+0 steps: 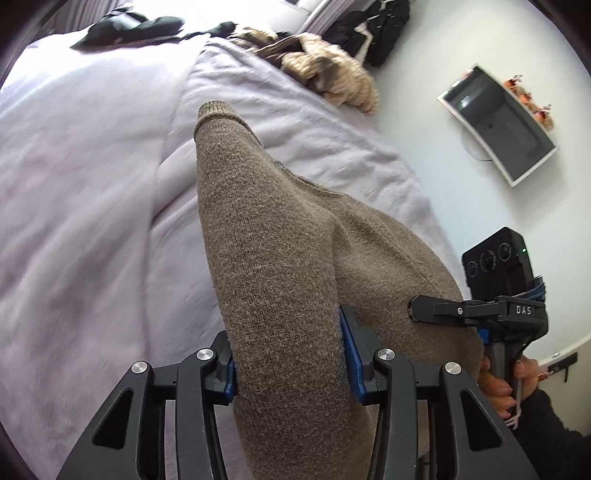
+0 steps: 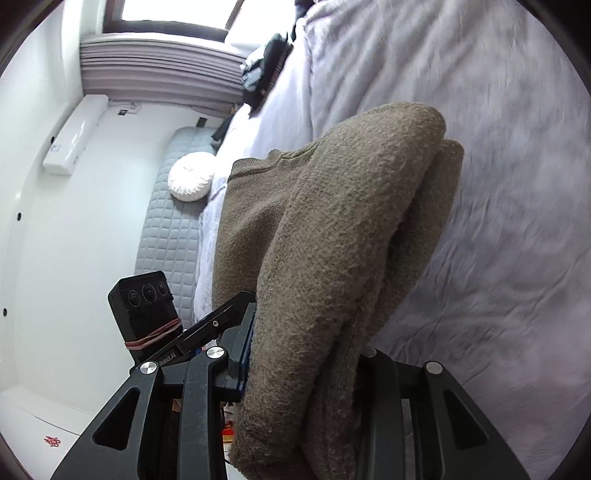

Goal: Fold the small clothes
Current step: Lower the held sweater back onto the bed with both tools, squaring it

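In the left wrist view, the left gripper (image 1: 290,363) sits at six o'clock with its blue-padded jaws pinching a thick fold of the brown knit sweater (image 1: 273,236); the cloth fills the whole gap between the pads and runs up from the claw toward twelve o'clock, where a ribbed cuff or hem end hangs over the pale lilac blanket (image 1: 92,166). From the same fold the sweater spreads toward four o'clock, where the right gripper (image 1: 417,308) bites into its edge, held by a hand (image 1: 498,384) in a dark sleeve. At one o'clock a beige striped garment (image 1: 332,74) lies crumpled at the blanket's edge, and dark clothes (image 1: 129,29) rest at eleven o'clock. In the right wrist view, the right gripper (image 2: 303,365) at six o'clock is clamped on a doubled, bulky fold of the brown knit sweater (image 2: 332,229); the cloth covers the inner face of the right-hand jaw and rises from the claw toward one o'clock, above the blanket (image 2: 498,184). The left gripper (image 2: 236,314) appears at eight o'clock, gripping the sweater's other edge. A round white cushion (image 2: 190,177) lies on a grey quilted mat (image 2: 166,236) at ten o'clock.
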`<action>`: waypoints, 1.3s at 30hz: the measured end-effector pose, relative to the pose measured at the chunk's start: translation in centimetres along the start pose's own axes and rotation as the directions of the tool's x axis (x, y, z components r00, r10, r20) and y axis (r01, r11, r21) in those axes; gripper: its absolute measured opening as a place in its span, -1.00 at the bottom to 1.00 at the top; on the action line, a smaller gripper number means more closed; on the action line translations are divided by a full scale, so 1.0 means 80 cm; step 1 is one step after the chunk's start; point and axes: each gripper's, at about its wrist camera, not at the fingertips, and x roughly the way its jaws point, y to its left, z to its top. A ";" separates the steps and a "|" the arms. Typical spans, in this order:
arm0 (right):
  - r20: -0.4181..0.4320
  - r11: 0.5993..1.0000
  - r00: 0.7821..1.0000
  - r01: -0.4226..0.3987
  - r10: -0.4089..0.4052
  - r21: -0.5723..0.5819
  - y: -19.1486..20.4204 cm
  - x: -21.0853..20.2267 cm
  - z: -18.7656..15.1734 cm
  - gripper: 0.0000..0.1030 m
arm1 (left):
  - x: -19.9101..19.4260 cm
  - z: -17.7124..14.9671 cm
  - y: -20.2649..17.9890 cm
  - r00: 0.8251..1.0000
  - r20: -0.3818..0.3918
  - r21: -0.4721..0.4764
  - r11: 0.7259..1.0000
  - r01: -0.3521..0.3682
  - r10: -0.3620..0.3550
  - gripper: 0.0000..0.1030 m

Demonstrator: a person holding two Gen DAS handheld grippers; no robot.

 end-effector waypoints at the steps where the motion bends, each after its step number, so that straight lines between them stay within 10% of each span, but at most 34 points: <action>1: -0.009 1.000 1.000 0.025 -0.025 0.010 -0.008 0.014 0.001 -0.29 | 0.010 -0.010 0.008 0.999 -0.014 -0.003 0.999 -0.051 0.051 -0.01; 4: 0.002 0.981 0.982 0.189 -0.189 0.040 -0.033 0.032 -0.012 -0.22 | 0.022 -0.043 0.031 0.981 -0.046 -0.032 0.981 -0.192 0.191 0.09; 8: 0.076 0.962 0.959 0.273 -0.273 0.015 -0.027 0.013 -0.034 0.05 | -0.021 -0.076 0.051 0.976 0.066 -0.069 0.977 -0.204 0.208 0.34; 12: 0.167 0.923 0.913 0.383 -0.373 -0.032 -0.010 -0.027 -0.058 -0.09 | -0.060 -0.084 0.065 0.941 0.131 -0.077 0.950 -0.303 0.311 0.34; 14: 0.206 0.921 0.908 0.384 -0.365 -0.059 0.007 -0.045 -0.069 -0.40 | -0.075 -0.084 0.068 0.942 0.155 -0.100 0.954 -0.283 0.296 0.34; 24: 0.292 0.899 0.919 0.344 -0.264 -0.271 0.087 -0.045 -0.155 -0.41 | -0.066 -0.128 -0.010 0.963 0.161 0.002 0.975 -0.220 0.217 0.34; 31: 0.272 0.874 0.888 0.432 -0.370 -0.221 0.028 -0.009 -0.187 -0.49 | -0.009 -0.171 -0.011 0.964 0.078 -0.031 0.968 -0.251 0.253 0.45; 39: 0.322 0.963 0.921 0.257 -0.219 -0.081 -0.028 -0.042 -0.203 -0.59 | -0.006 -0.185 -0.008 0.962 0.103 -0.069 0.967 -0.246 0.252 0.55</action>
